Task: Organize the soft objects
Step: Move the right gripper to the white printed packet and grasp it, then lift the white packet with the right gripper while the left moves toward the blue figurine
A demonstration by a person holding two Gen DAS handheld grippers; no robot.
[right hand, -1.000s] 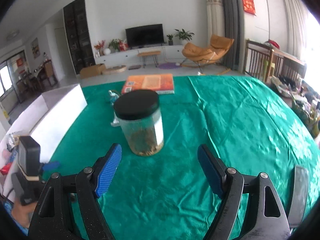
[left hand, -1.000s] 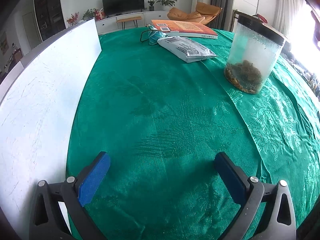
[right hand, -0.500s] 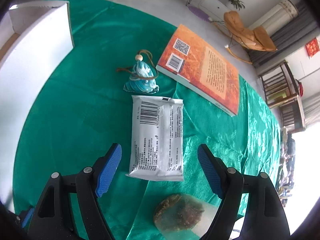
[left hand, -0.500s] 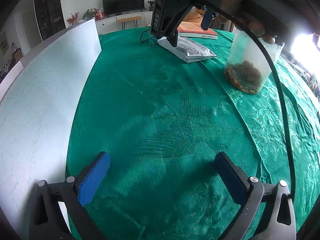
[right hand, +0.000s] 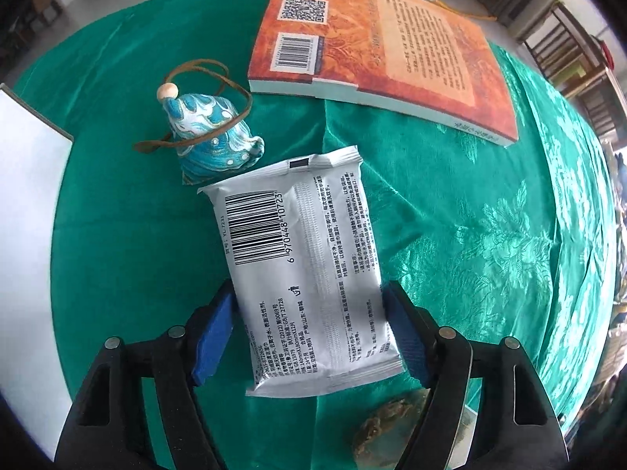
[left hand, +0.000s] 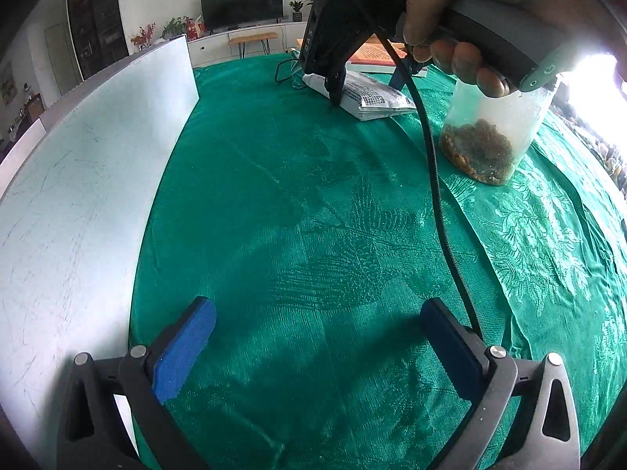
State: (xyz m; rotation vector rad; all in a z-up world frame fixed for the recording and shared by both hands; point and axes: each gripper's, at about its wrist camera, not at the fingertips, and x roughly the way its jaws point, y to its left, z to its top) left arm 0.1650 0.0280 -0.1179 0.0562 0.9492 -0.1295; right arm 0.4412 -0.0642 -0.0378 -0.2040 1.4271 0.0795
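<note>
A white soft wipes packet (right hand: pixel 305 266) with a barcode lies on the green tablecloth (right hand: pixel 470 203). My right gripper (right hand: pixel 309 333) is lowered over its near end, jaws open, one blue pad on each side, close to the packet's edges. The left wrist view shows the packet (left hand: pixel 368 96) far across the table with the right gripper (left hand: pixel 364 86) on it. A blue patterned fabric pouch (right hand: pixel 207 137) with a brown cord lies just beyond the packet. My left gripper (left hand: pixel 313 348) is open and empty above bare cloth.
An orange book (right hand: pixel 384 39) lies behind the packet. A clear jar (left hand: pixel 490 133) with brown contents stands right of it, its bottom showing in the right wrist view (right hand: pixel 388 431). A white box (left hand: pixel 78 196) runs along the left table edge.
My right gripper has swung over the jar, tilted down and descended until its pads straddle the white packet. The left gripper has stayed still.
</note>
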